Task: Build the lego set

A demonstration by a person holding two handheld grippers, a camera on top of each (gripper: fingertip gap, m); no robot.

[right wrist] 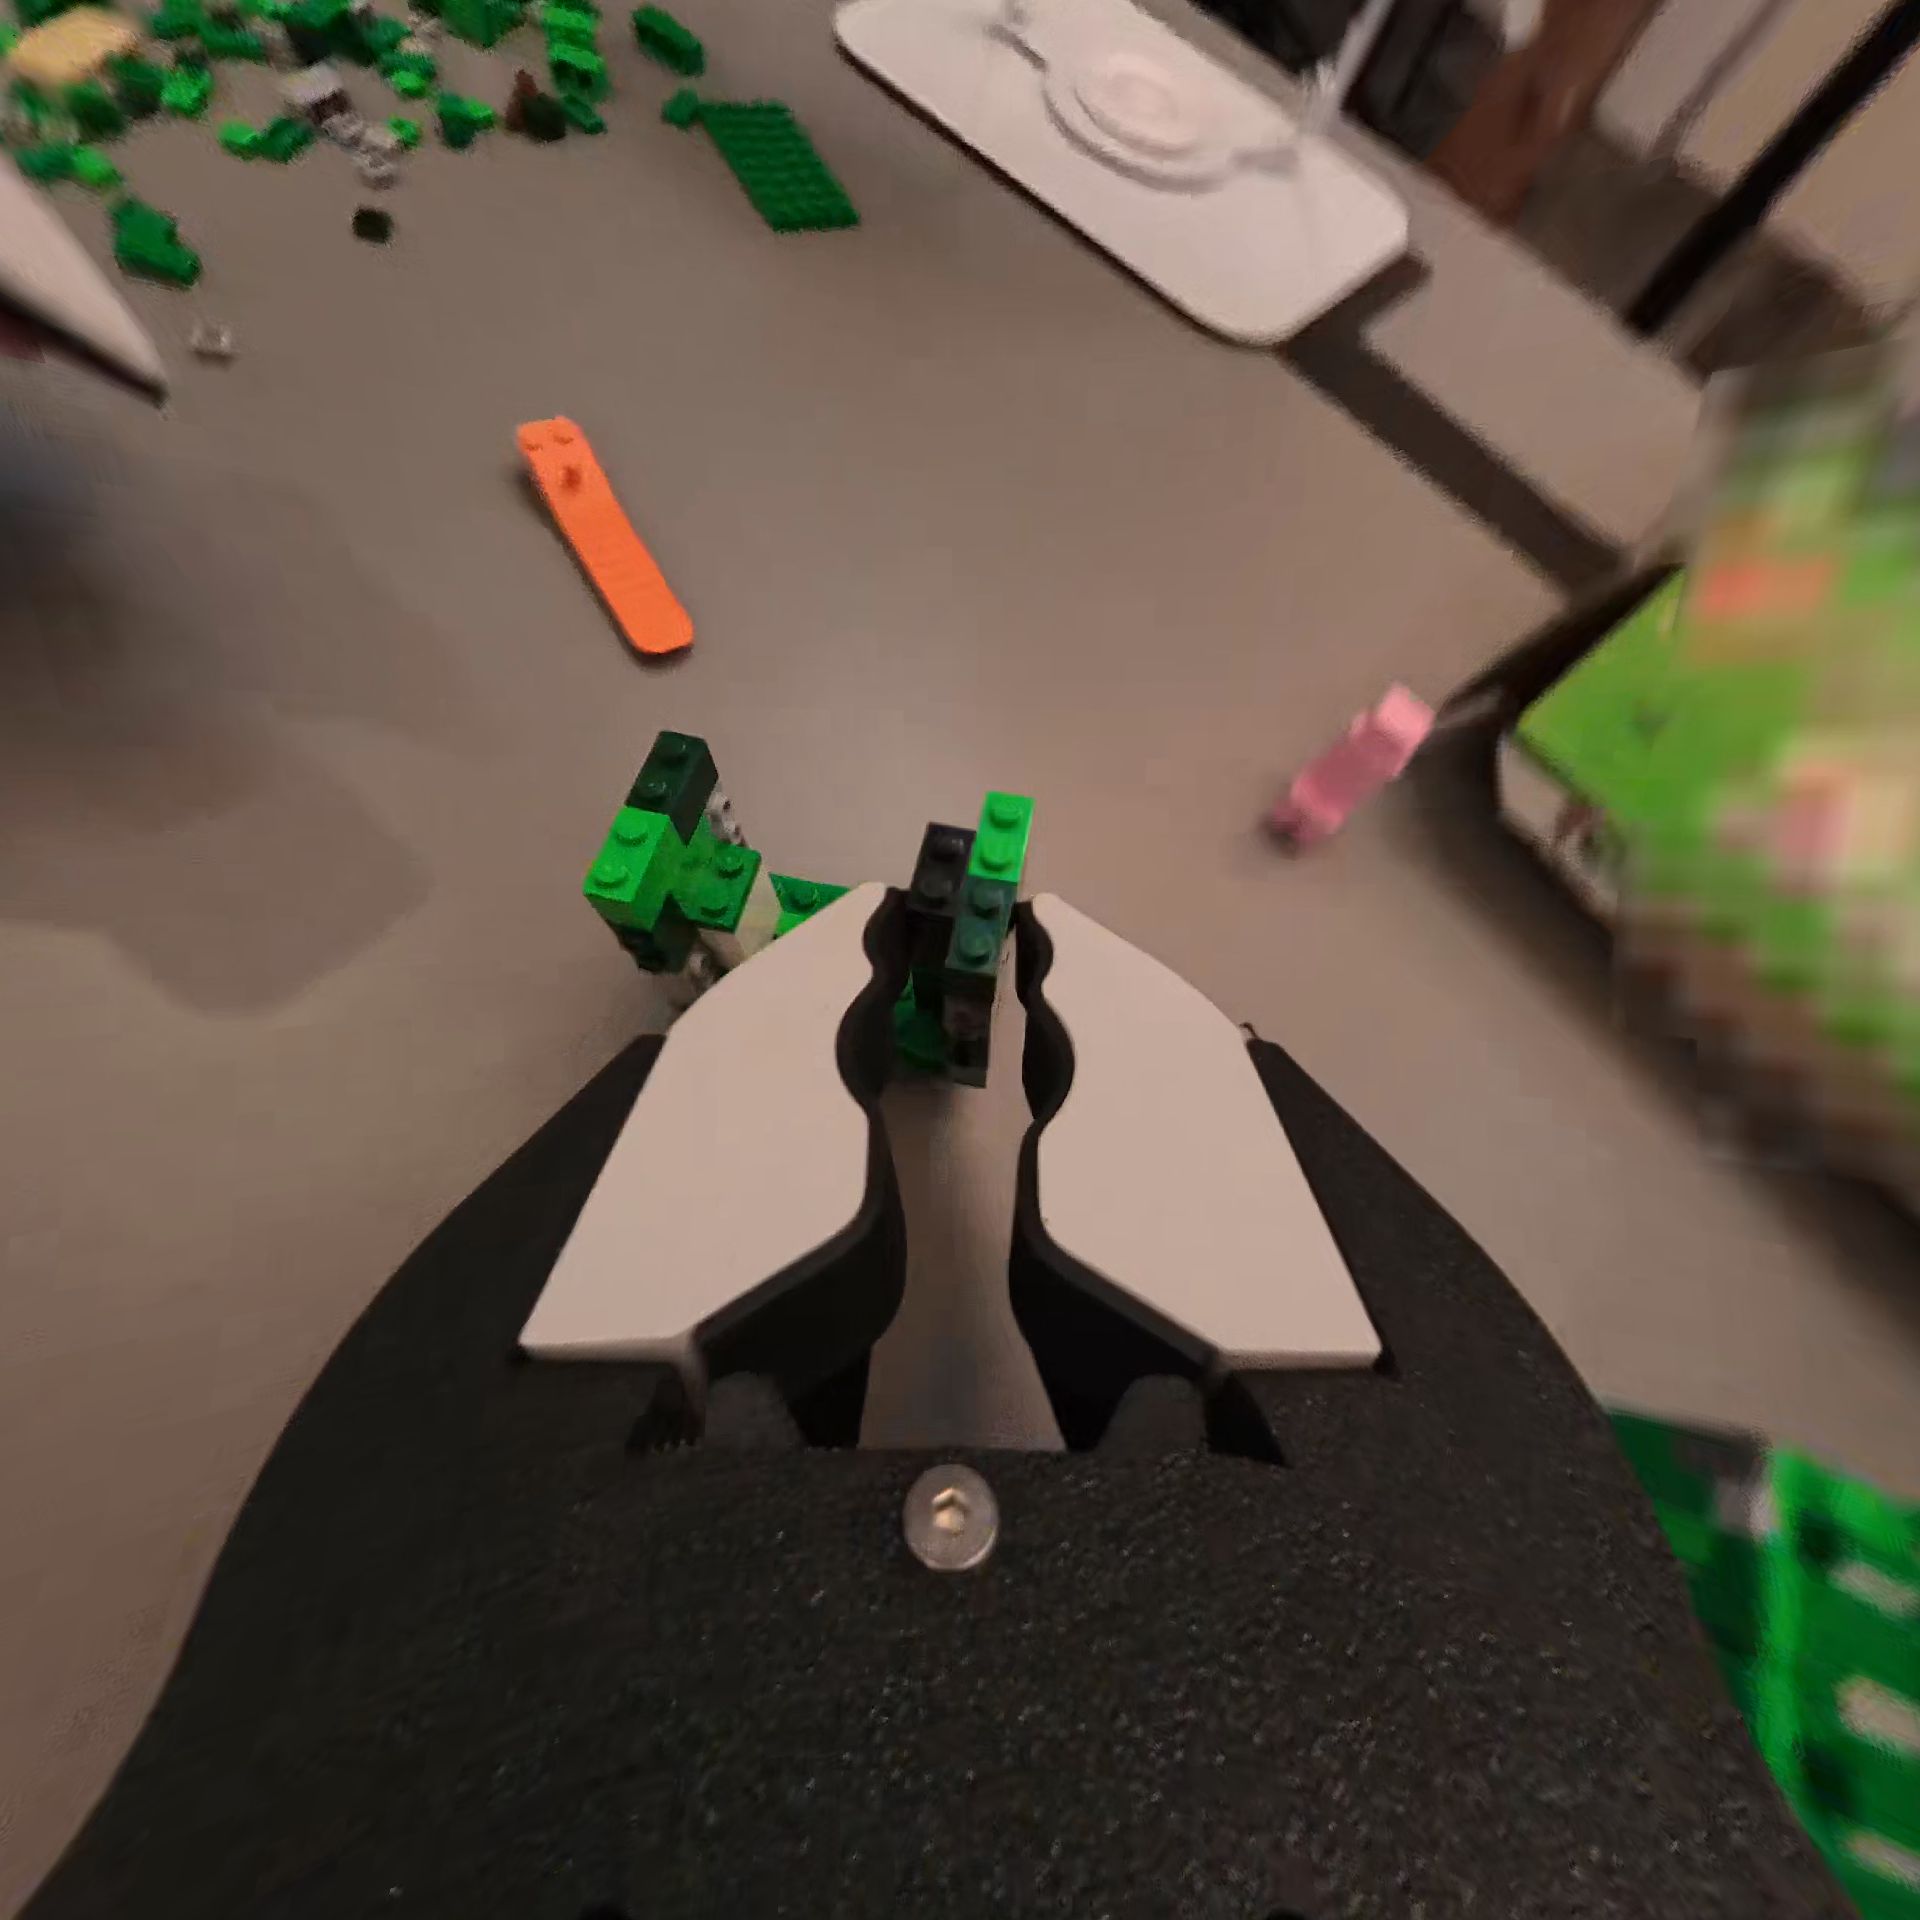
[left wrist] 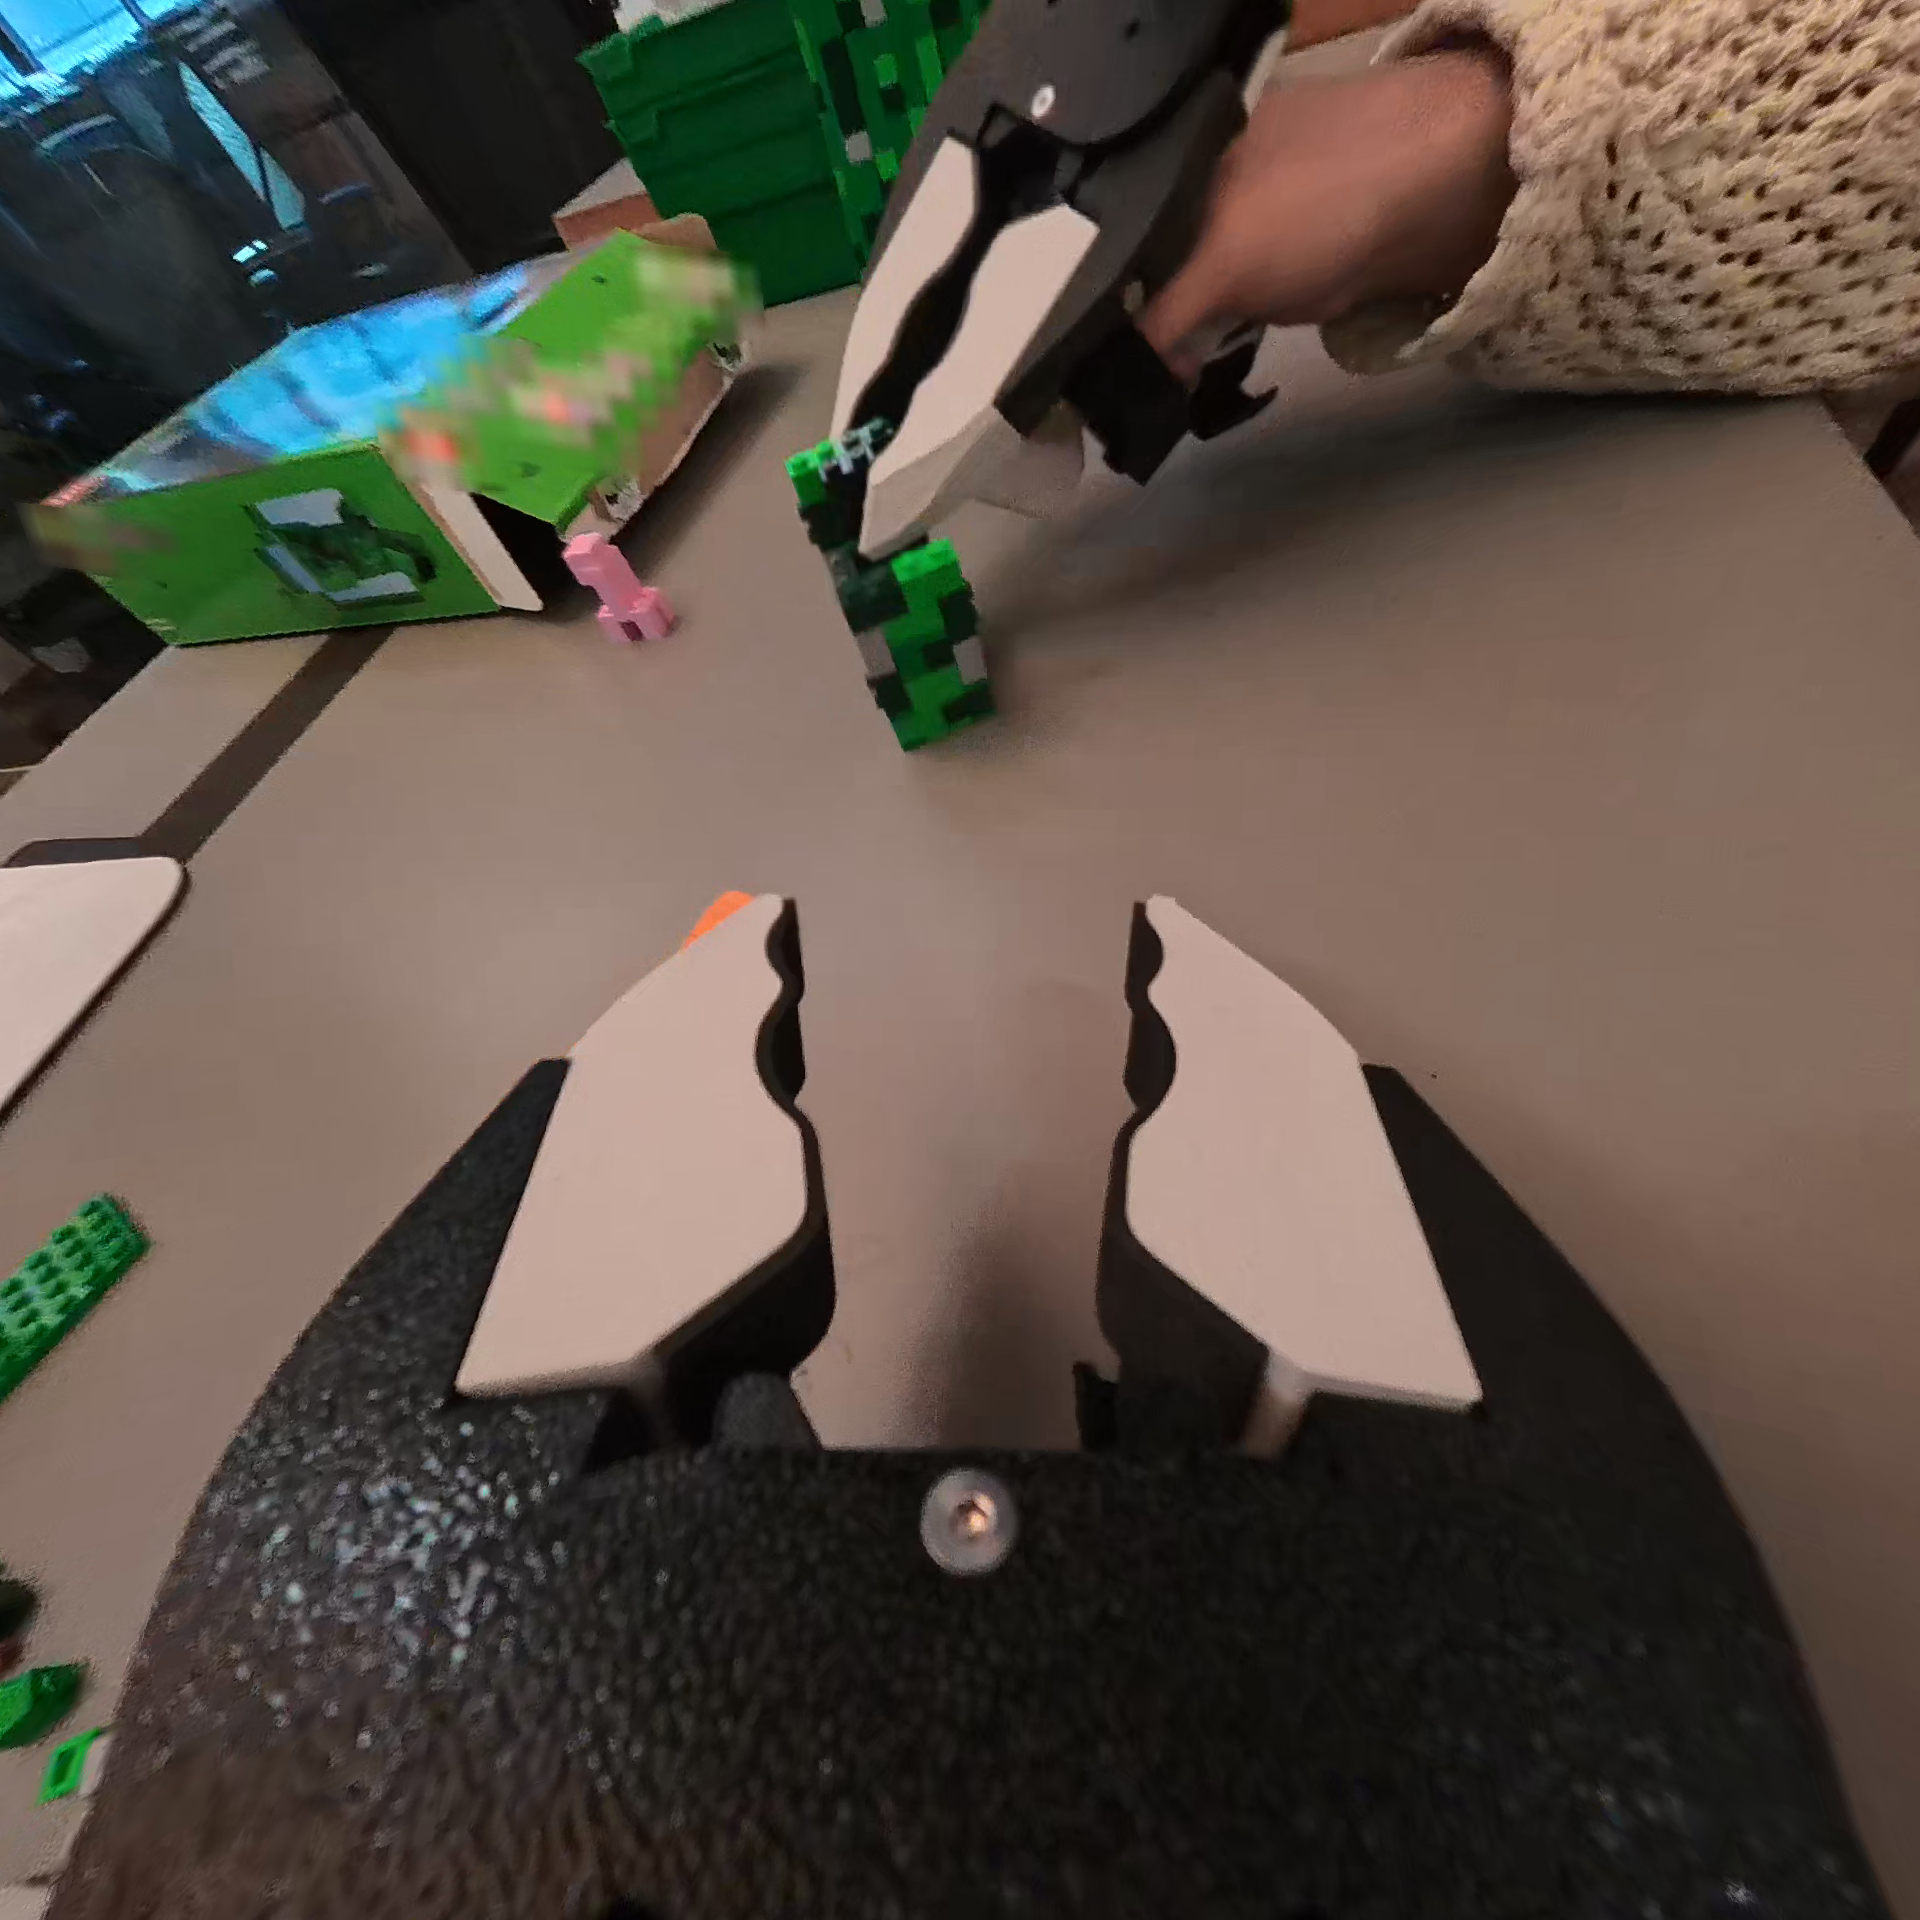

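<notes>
My right gripper (right wrist: pixel 951 904) is shut on a small stack of green and dark bricks (right wrist: pixel 977 914). A second green brick assembly (right wrist: pixel 675 862) sits just left of its left finger. In the left wrist view the right gripper (left wrist: pixel 878 535), held by a hand in a knit sleeve, points down with its tips at the top of a mottled green brick column (left wrist: pixel 925 655) standing on the grey table (left wrist: pixel 1351 831). More green bricks (left wrist: pixel 826 478) show beside its finger. My left gripper (left wrist: pixel 966 914) is open and empty, low over the table, well short of the column.
An orange brick separator (right wrist: pixel 603 535), a pink pig figure (right wrist: pixel 1351 764), a green baseplate (right wrist: pixel 779 161) and several loose green bricks (right wrist: pixel 260 94) lie on the table. A white board (right wrist: pixel 1143 177) lies at the far edge. The green set box (left wrist: pixel 312 520) lies at the left, with stacked green crates (left wrist: pixel 727 135) behind.
</notes>
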